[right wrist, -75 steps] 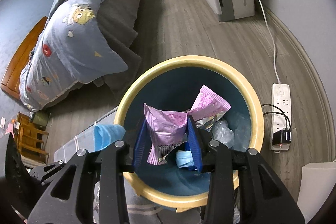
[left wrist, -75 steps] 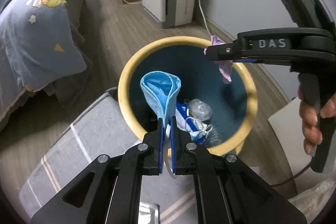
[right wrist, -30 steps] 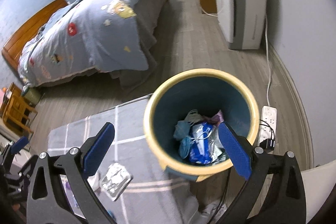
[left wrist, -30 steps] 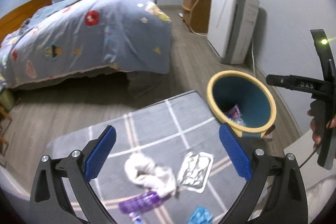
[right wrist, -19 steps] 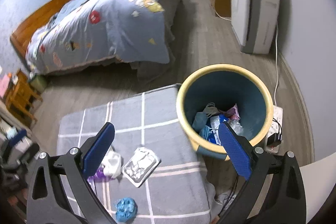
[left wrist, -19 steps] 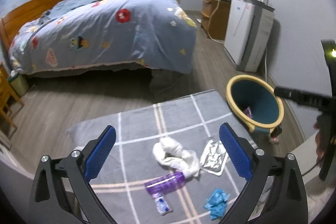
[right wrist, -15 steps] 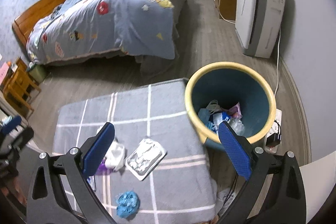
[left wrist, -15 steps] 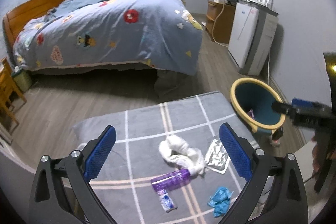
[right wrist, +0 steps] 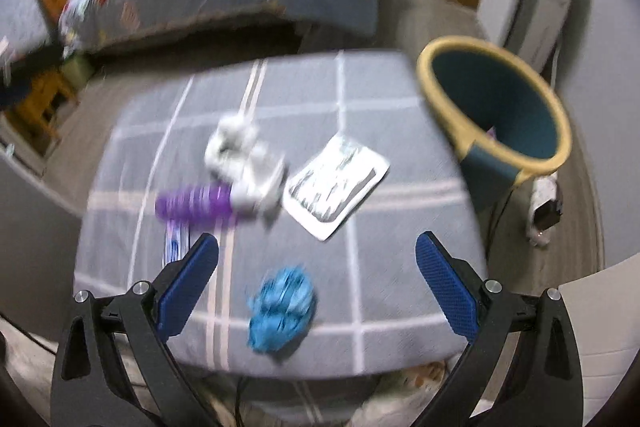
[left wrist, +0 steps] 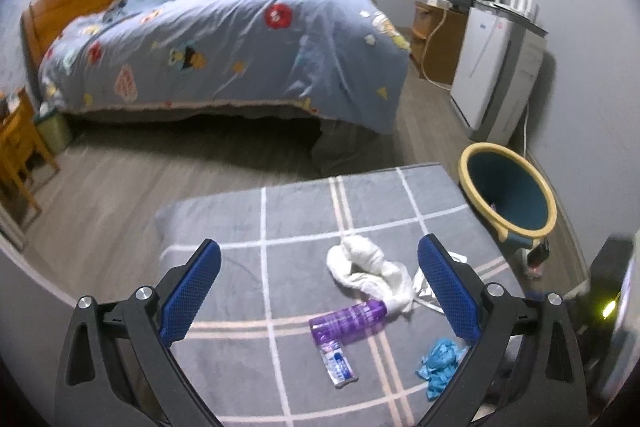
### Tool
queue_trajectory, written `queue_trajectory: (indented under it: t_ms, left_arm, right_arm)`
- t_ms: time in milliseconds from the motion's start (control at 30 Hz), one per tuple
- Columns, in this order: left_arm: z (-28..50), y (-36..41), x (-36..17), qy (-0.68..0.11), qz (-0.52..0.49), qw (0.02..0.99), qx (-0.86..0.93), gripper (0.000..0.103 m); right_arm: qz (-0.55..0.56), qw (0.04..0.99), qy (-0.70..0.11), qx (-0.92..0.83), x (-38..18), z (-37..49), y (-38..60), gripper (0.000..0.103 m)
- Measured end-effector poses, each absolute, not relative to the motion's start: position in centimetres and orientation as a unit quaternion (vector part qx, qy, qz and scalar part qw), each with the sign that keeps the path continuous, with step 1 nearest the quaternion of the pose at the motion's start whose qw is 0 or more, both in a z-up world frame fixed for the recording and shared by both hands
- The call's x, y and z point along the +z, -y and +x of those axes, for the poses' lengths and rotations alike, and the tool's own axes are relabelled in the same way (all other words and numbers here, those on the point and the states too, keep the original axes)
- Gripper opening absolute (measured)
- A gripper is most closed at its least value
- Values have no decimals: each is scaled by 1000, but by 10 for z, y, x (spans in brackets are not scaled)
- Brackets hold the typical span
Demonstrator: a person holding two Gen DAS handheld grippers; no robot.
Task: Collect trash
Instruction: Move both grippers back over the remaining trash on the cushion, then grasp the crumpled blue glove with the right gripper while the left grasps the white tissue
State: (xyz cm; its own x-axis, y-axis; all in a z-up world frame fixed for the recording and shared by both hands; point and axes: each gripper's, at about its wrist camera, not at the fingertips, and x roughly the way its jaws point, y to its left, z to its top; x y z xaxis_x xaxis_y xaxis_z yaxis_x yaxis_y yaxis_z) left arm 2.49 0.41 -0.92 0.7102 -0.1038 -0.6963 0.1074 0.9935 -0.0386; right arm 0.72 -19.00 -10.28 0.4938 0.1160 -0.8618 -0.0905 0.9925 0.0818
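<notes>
On a grey checked table [left wrist: 248,227] lie a white crumpled cloth [left wrist: 368,269], a purple bottle [left wrist: 347,321], a small blue-white packet [left wrist: 338,363], a silver foil pack [right wrist: 336,183] and a crumpled blue glove [right wrist: 282,307]. The blue bin with a yellow rim [left wrist: 508,191] stands at the table's right end, also in the right wrist view [right wrist: 496,99]. My left gripper [left wrist: 318,291] is open and empty above the table. My right gripper [right wrist: 316,281] is open and empty, over the blue glove.
A bed with a blue patterned duvet [left wrist: 224,43] fills the far side. A white appliance [left wrist: 496,75] and a wooden cabinet [left wrist: 436,43] stand by the right wall. A power strip [right wrist: 544,207] lies on the floor beside the bin. A wooden chair [left wrist: 20,143] is at left.
Both grippers let go of their trash into the bin, opened, and pulled back from it. They now face the table; the right one has dropped closer toward the blue glove.
</notes>
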Motion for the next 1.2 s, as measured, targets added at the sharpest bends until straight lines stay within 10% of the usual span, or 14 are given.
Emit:
queue_trajectory:
  t_ms: [367, 733, 1200]
  left_arm:
    - [19, -24, -21, -387, -2, 921, -41, 98]
    - [21, -39, -31, -410, -25, 911, -31, 98]
    - [42, -21, -54, -435, -2, 900, -32, 98]
  right_arm:
    - [-11, 853, -517, 71, -133, 2, 168, 95]
    - [-6, 800, -593, 92, -172, 2, 164, 40]
    - [-9, 858, -500, 117, -53, 48, 198, 38]
